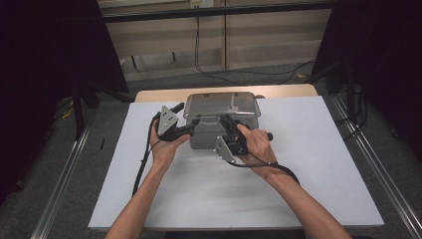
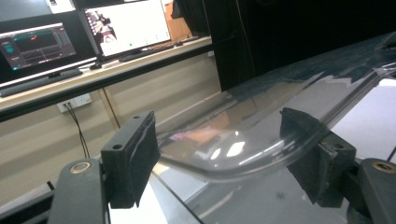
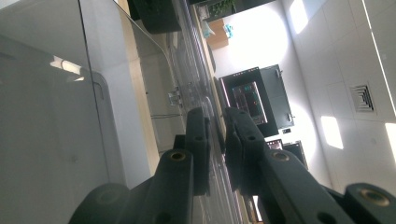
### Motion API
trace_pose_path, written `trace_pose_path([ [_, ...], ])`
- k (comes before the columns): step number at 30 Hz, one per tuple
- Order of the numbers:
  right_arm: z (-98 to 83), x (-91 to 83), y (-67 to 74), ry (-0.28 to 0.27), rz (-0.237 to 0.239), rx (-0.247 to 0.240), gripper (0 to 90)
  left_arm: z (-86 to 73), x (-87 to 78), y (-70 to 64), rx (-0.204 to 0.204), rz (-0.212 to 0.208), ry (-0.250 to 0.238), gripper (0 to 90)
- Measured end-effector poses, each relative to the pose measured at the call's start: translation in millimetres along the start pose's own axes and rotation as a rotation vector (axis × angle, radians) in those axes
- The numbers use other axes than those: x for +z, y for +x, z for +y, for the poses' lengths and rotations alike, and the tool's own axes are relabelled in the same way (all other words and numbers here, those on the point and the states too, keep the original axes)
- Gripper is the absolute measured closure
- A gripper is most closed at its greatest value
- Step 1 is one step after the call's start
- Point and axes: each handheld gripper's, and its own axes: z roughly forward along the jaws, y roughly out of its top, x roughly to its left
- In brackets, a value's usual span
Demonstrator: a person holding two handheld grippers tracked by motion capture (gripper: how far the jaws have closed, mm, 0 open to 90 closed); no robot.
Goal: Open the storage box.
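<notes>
Lid point(image 1: 221, 105) rim sits between left hand-held gripper point(image 1: 185, 121) jaws.

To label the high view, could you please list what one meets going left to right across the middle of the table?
Left claw → metal box with clear lid → right claw → bare white table surface.

A steel box on my counter.
My counter point(image 1: 164, 94) carries a white sheet point(image 1: 308, 169); the lidded metal box point(image 1: 222, 119) sits on it, toward its far edge.
</notes>
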Motion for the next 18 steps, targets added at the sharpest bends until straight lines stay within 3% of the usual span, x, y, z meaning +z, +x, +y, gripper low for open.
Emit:
trace_pose_path([
  [5,-0.2,0.1,-0.5,-0.002,0.003,-0.004,79.6,-1.5,2.8,-1.0,0.006,-0.015,-0.011,34.3],
  [18,0.1,0.8,1.0,-0.001,0.011,-0.006,78.7,-4.3,9.5,2.0,-0.001,-0.016,-0.011,38.8],
])
